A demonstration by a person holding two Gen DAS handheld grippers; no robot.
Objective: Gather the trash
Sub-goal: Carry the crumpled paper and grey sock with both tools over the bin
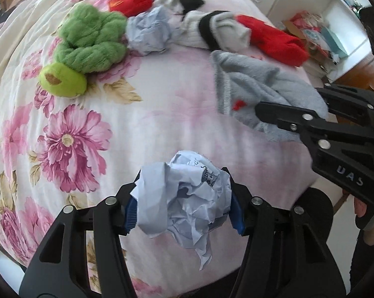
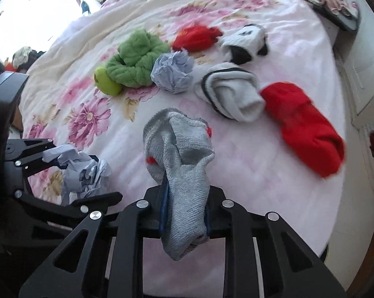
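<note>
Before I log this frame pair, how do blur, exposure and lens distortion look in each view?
Left wrist view: the held crumpled paper ball is fairly sharp, the red sock smeared, and the floral bedspread bulges from fisheye. Right wrist view: the window corner is blown out, the red sock edges streak with motion blur, and the gripped grey sock shows clear knit texture.

The left gripper [image 1: 184, 206] clamps a crumpled paper ball [image 1: 187, 198] at six o'clock over the floral bedspread [image 1: 70, 139]. At three o'clock, the right gripper [image 1: 268, 114] seems to pinch a grey sock [image 1: 256, 87].
</note>
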